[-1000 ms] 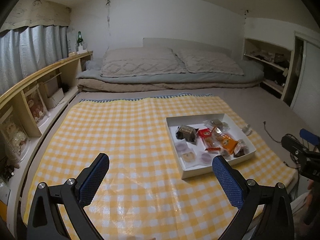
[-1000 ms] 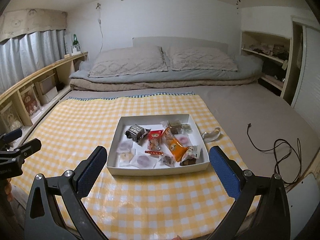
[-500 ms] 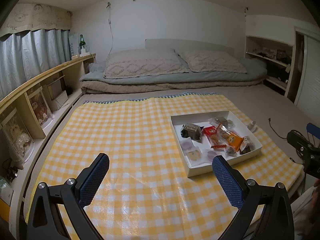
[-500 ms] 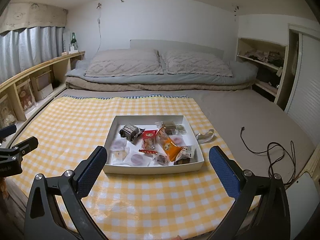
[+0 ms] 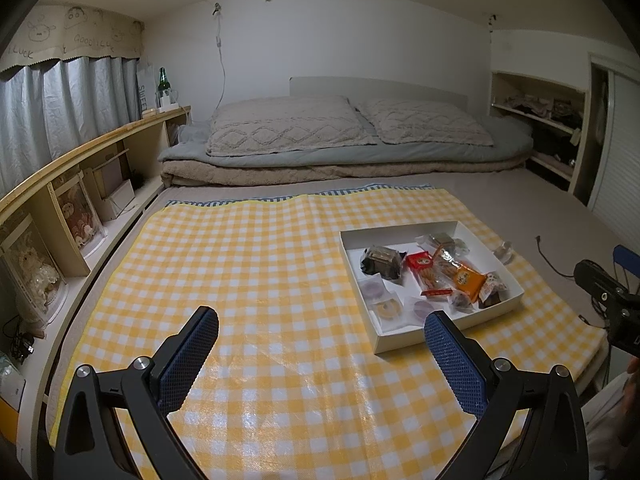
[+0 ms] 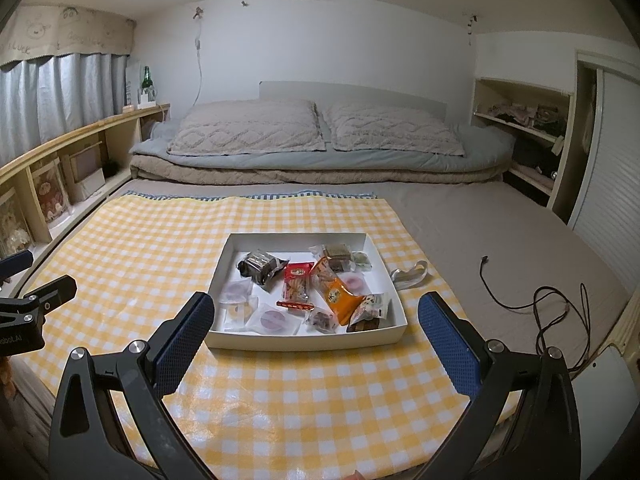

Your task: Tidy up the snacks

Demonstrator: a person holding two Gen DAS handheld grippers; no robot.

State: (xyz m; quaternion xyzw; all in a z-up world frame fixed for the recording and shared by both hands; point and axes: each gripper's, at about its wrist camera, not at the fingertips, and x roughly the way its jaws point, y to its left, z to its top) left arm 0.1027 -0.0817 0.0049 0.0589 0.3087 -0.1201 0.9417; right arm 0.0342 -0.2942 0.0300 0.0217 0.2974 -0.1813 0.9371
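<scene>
A white shallow box (image 6: 304,338) sits on a yellow checked cloth (image 6: 140,240) and holds several wrapped snacks: an orange packet (image 6: 338,294), a red packet (image 6: 297,276), a dark packet (image 6: 258,266). The box also shows in the left wrist view (image 5: 408,340), to the right. My right gripper (image 6: 316,328) is open and empty, held above the cloth just in front of the box. My left gripper (image 5: 322,340) is open and empty, above the cloth left of the box.
A bed with two pillows (image 6: 248,130) and folded blankets lies beyond the cloth. A wooden shelf (image 5: 80,168) with boxed items runs along the left. A black cable (image 6: 532,300) lies on the grey surface to the right. A clear wrapper (image 6: 408,274) lies beside the box.
Both grippers have risen and tilted up a little, so the box and cloth sit lower in both views. Both stay open and empty.
</scene>
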